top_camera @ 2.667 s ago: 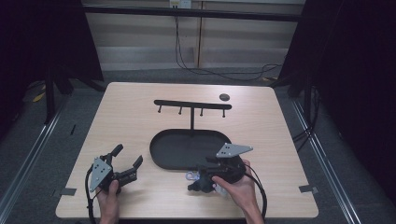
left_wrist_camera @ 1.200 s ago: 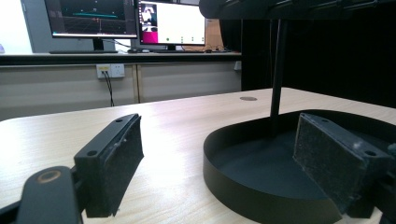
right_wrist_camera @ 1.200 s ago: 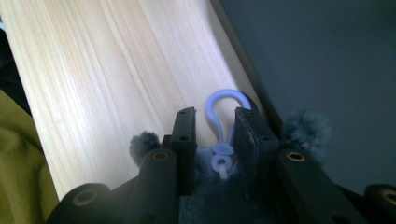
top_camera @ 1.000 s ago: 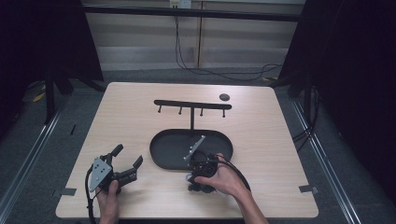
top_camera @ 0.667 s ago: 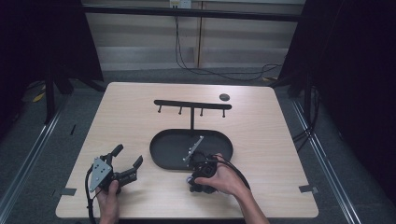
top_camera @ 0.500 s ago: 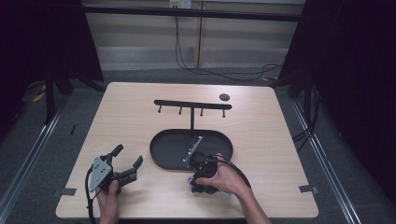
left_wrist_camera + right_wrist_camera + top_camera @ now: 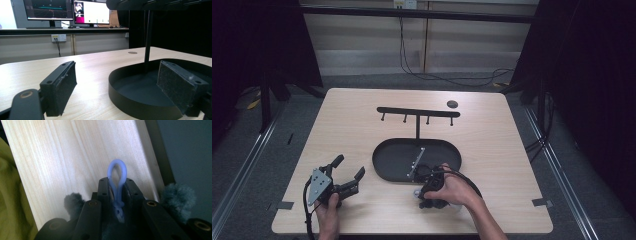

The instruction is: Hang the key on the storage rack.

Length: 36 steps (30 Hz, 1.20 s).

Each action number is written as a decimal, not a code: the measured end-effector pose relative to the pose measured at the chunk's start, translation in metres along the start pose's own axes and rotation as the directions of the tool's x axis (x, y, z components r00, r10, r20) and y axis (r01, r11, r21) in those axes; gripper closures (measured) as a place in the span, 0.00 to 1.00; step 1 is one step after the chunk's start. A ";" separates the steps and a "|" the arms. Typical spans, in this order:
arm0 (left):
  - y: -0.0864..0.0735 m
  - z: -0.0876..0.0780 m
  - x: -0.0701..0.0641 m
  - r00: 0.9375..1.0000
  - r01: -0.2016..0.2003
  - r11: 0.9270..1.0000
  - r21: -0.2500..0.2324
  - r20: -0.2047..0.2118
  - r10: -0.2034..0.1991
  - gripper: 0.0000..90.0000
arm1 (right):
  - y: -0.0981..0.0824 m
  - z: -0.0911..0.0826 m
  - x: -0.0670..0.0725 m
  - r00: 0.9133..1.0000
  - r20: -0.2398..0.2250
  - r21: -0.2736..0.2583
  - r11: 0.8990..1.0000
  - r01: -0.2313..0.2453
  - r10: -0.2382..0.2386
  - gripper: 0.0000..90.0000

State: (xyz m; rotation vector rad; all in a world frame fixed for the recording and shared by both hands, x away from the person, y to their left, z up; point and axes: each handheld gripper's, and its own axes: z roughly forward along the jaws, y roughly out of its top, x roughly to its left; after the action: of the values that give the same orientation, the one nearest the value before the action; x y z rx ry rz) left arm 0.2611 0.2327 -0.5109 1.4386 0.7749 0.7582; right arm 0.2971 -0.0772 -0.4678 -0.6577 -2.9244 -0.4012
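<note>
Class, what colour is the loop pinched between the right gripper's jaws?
Pale blue; the loop shows best in the right gripper view.

The oval tray (image 7: pixel 387 165) sits mid-table (image 7: pixel 352 115), the hook rack (image 7: pixel 418 112) standing in it (rear part); a small disc (image 7: pixel 452 104) lies behind.

You saw: loop (image 7: pixel 117 173) pale blue | fluff (image 7: pixel 178 193) grey-blue | tray (image 7: pixel 384 162) black | table (image 7: pixel 352 125) light wood-grain

Pale, matt wood-grain table (image 7: pixel 362 125) under my grippers; matt black tray (image 7: pixel 130 100); a smooth translucent blue plastic loop (image 7: pixel 117 173); fuzzy teal cloth (image 7: pixel 178 193).
</note>
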 end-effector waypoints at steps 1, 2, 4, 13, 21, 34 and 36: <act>0.000 0.000 0.000 1.000 0.000 1.000 0.000 0.000 0.000 0.17 | 0.001 0.000 0.000 1.000 0.002 0.006 1.000 0.009 -0.009 0.87; 0.000 0.000 0.000 1.000 -0.001 1.000 0.001 0.000 0.001 0.17 | 0.002 0.000 0.002 1.000 0.010 0.021 1.000 0.007 -0.007 0.88; 0.000 0.000 0.000 1.000 -0.001 1.000 0.001 0.000 0.001 0.17 | 0.005 0.001 0.003 0.999 0.030 0.045 0.998 0.041 -0.043 0.90; 0.000 0.000 0.000 1.000 -0.002 1.000 0.001 0.000 0.002 0.17 | 0.017 0.003 0.009 0.993 0.065 0.153 0.985 0.086 -0.097 0.97; 0.000 0.000 0.000 1.000 -0.001 1.000 0.001 0.000 0.001 0.17 | 0.022 0.004 0.008 0.993 0.047 0.187 0.978 0.096 -0.106 0.97; 0.000 0.000 0.000 1.000 -0.001 1.000 0.001 0.000 0.001 0.17 | 0.021 -0.019 0.006 0.993 0.039 0.172 0.980 0.100 -0.108 0.97; 0.000 0.000 0.000 1.000 -0.001 1.000 0.001 0.000 0.001 0.17 | 0.019 -0.026 0.006 0.993 0.040 0.174 0.980 0.101 -0.109 0.97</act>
State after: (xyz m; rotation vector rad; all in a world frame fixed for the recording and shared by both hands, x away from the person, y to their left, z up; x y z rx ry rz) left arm 0.2611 0.2329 -0.5109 1.4399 0.7743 0.7585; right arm 0.3014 -0.0652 -0.4371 -0.4979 -3.0046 -0.1412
